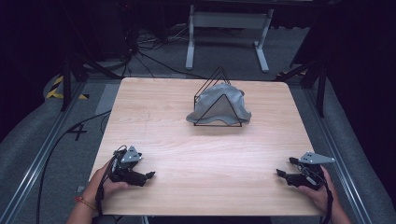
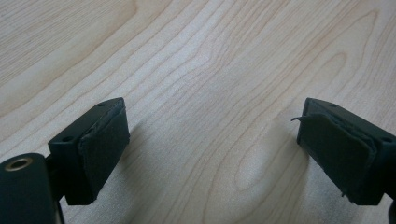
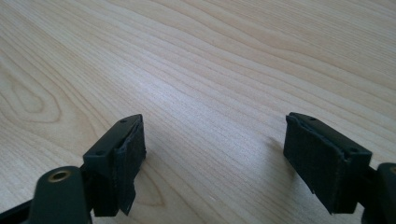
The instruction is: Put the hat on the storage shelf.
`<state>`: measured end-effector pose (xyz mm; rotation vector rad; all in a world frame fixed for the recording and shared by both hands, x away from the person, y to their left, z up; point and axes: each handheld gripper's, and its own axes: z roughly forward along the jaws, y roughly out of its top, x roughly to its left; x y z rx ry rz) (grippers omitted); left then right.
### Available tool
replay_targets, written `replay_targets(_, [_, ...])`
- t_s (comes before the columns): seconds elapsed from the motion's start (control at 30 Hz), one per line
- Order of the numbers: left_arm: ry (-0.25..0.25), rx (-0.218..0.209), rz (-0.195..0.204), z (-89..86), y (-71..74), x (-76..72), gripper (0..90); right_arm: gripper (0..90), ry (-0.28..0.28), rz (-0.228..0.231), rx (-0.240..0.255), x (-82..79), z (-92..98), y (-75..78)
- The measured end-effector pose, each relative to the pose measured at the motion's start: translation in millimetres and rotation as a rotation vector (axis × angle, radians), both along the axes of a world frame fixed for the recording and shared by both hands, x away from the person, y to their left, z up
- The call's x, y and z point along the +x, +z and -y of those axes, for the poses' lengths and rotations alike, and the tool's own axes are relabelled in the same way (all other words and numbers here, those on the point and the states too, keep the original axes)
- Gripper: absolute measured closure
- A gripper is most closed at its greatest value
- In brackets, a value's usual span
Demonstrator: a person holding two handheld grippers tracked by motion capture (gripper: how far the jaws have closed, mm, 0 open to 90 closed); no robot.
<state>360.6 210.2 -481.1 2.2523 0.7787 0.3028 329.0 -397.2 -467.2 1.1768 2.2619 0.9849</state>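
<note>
A grey cloth (image 1: 219,106) is draped over a black wire rack (image 1: 217,80) at the far middle of the wooden table (image 1: 205,154). My left gripper (image 1: 150,176) rests near the front left edge, held by a hand, pointing right. Its jaws stand wide apart over bare wood, with the felt pads (image 2: 103,144) holding nothing; the gripper (image 2: 212,140) is open. My right gripper (image 1: 279,172) lies near the front right edge, pointing left. In its own view the right gripper (image 3: 215,149) is open, and bare wood lies between its pads (image 3: 317,161).
Beyond the table stand a white frame (image 1: 229,28) and dark cables (image 1: 140,51) on the grey floor. Metal rails (image 1: 44,154) run along both sides of the table. A broad stretch of bare wood separates the two grippers from the rack.
</note>
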Motion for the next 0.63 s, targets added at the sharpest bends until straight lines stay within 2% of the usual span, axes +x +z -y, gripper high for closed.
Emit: replay_targets(0.63, [0.004, -0.001, 0.002, 0.6, -0.3, 0.2, 8.9, 20.4, -0.002, 0.002, 0.001, 0.5, -0.3, -0.2])
